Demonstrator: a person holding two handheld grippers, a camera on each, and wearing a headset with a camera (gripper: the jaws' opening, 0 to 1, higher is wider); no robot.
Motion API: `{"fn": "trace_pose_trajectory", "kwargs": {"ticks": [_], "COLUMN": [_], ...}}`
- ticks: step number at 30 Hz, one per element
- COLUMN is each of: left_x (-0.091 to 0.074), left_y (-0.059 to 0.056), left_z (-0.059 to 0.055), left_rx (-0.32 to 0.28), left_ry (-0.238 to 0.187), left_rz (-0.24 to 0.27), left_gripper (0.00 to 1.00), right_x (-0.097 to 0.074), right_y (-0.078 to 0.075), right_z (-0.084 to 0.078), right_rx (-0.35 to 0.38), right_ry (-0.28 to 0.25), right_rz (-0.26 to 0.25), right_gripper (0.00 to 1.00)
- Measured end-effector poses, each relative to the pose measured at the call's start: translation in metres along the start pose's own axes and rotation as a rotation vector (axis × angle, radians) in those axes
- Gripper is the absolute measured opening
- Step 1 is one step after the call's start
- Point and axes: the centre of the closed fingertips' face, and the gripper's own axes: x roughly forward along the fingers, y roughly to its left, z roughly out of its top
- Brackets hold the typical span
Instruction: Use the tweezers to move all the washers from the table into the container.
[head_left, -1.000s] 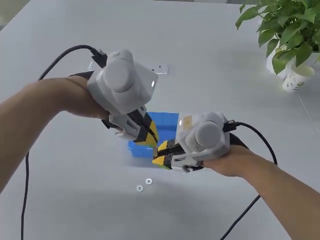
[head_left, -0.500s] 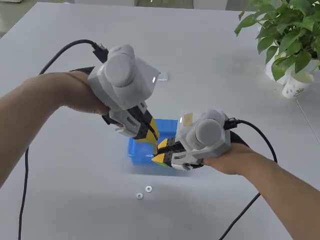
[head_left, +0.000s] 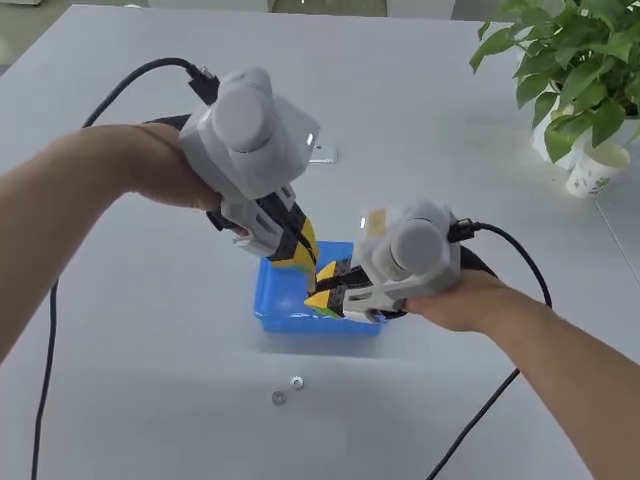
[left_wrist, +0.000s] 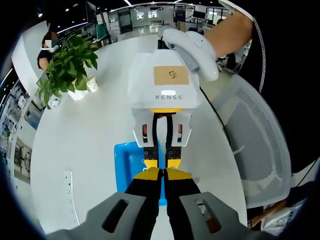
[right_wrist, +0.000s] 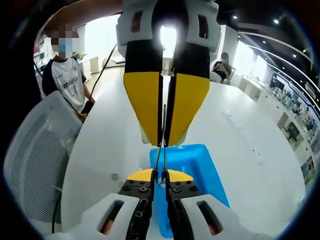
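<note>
The big white table (head_left: 480, 130) has a blue container (head_left: 275, 300) on it. Over it, the left gripper (head_left: 300, 257) pinches the thin tweezers (right_wrist: 161, 150) tight. The right gripper (head_left: 318, 298) squeezes their tips (jaws nearly together). Two tiny washers (head_left: 296, 382) lie on the table near the container.

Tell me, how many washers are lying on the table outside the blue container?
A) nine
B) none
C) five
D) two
D: a washer and a second washer lie close together on the table, just outside the blue container.
</note>
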Motion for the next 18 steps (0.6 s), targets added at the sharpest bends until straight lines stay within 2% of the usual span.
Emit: {"fn": "trace_pose_trajectory", "kwargs": {"ticks": [18], "left_x": [0.019], "left_y": [0.019], "left_z": [-0.012], "left_rx": [0.004], "left_ry": [0.018], "left_rz": [0.004], "left_gripper": [0.05], "right_x": [0.015], "right_y": [-0.018], "right_z": [-0.017], "right_rx": [0.022], "right_ry": [0.007], "right_rz": [0.004], "right_gripper": [0.1]}}
